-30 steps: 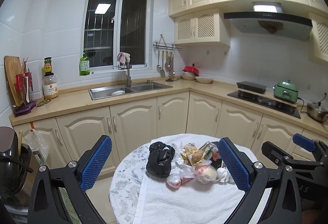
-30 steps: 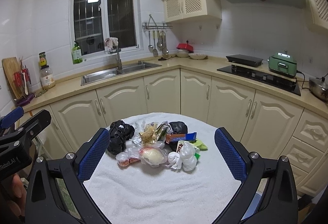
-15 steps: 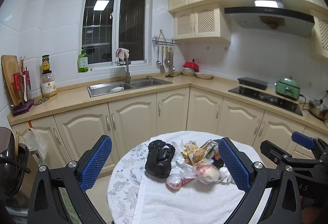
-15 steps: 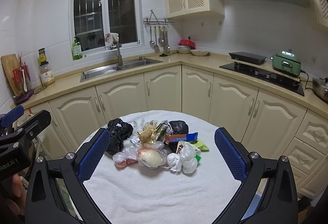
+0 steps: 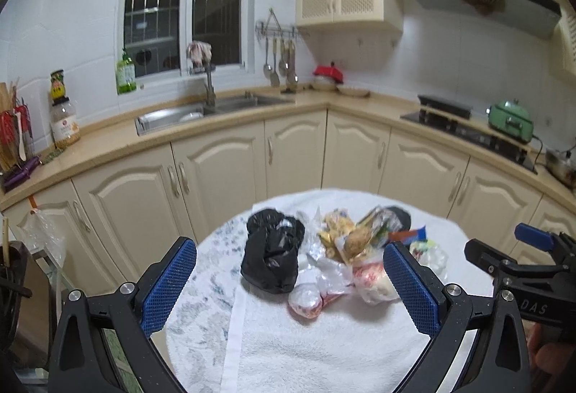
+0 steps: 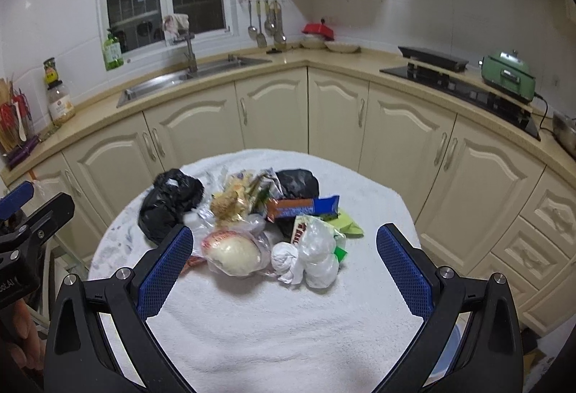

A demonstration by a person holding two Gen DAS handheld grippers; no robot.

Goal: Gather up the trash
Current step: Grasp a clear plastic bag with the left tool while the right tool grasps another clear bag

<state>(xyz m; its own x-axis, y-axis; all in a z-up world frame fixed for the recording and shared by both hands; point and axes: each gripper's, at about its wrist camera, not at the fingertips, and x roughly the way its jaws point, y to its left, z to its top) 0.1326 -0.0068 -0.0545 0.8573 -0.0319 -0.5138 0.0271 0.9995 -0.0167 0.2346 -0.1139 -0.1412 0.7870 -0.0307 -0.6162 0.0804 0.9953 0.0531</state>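
Cream cabinets and a sink (image 5: 216, 107) run along the back wall; in front of them stands a round table (image 6: 252, 339) under a white towel, and the trash (image 6: 252, 213) sits heaped at its middle.

I hold my left gripper (image 5: 289, 288) and right gripper (image 6: 282, 270) over the near edge, both with jaws spread wide and nothing between them. The heap lies straight ahead of both and a little below, stretched left to right across my line of reach. Its left end is a crumpled black bag (image 5: 271, 256), dead centre between the left jaws, so I judge the left hand better placed for that one. The right gripper frames the other end: a pale round lump in clear film (image 6: 234, 251), knotted white bags (image 6: 313, 260), a blue-and-brown wrapper (image 6: 306, 207) and a green scrap (image 6: 347, 224). A second black bag (image 6: 298, 182) lies behind.

Everything looks soft, loose and crinkly, pieces overlapping, so I expect one pinch may drag its neighbours.
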